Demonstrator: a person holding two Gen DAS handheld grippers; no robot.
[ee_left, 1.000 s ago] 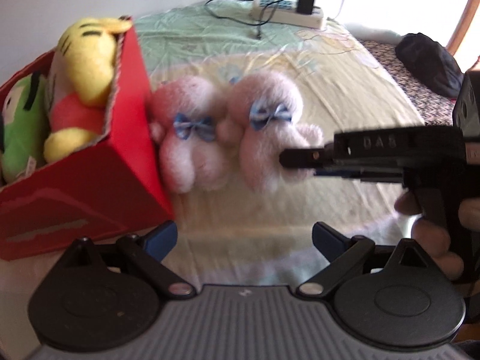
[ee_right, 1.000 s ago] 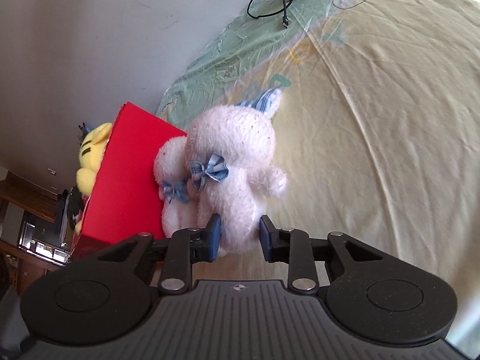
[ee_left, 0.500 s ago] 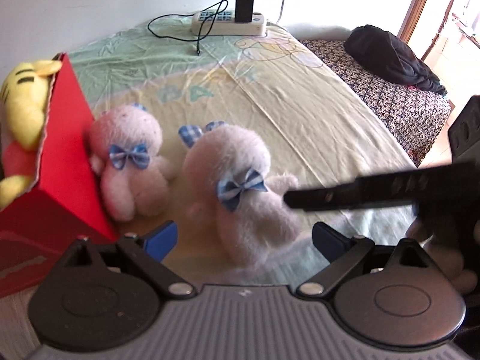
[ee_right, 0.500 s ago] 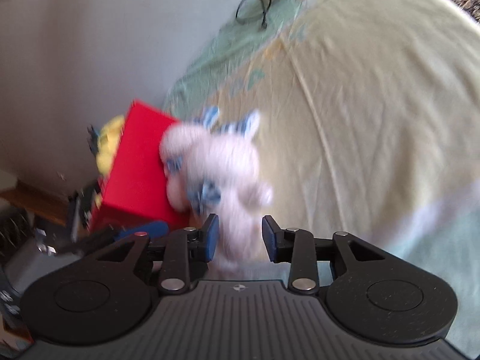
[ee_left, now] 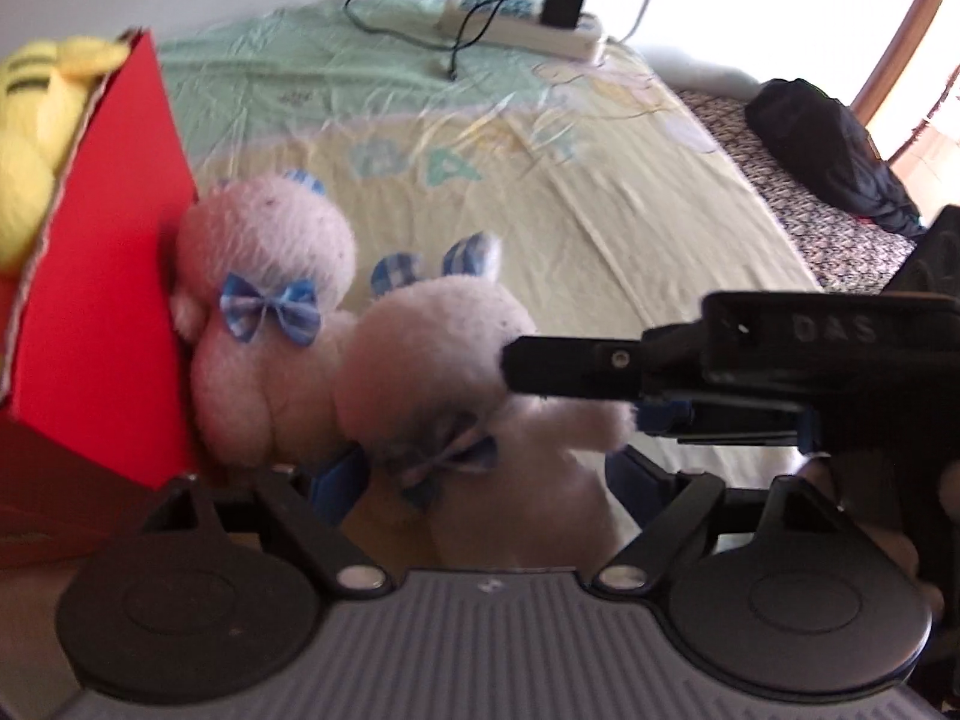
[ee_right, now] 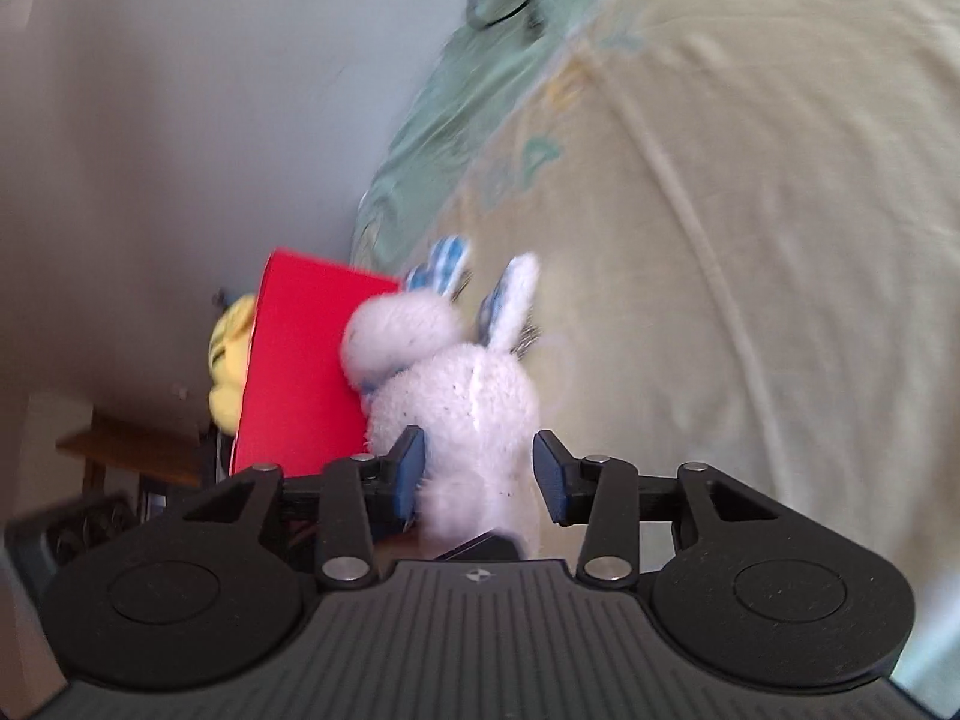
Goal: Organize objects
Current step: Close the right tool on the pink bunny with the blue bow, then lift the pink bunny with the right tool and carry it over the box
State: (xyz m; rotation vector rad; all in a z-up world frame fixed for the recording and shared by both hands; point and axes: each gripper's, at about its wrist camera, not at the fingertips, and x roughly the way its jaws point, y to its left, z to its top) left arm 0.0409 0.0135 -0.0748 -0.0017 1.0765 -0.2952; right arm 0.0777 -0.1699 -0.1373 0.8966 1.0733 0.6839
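Observation:
Two pink plush bunnies with blue bows lie on the bed beside a red box (ee_left: 102, 270). The far bunny (ee_left: 264, 276) leans against the box wall. The near bunny (ee_left: 432, 360) is blurred and sits between the fingers of my open left gripper (ee_left: 483, 480). My right gripper (ee_left: 516, 366) comes in from the right, level with that bunny's head. In the right wrist view the right gripper (ee_right: 480, 471) is shut on the near bunny (ee_right: 462, 396), seen from behind, with the red box (ee_right: 294, 360) just left of it. A yellow plush (ee_left: 30, 138) sits in the box.
A power strip (ee_left: 522, 18) with a charger and cables lies at the bed's far end. A black garment (ee_left: 828, 150) rests on a patterned blanket at the right. Wooden furniture (ee_right: 120, 450) stands beyond the box, next to the wall.
The right gripper has brought the near bunny closer, so it now sits between the left gripper's fingers. The right jaws stand slightly wider around it. The far bunny still leans on the box.

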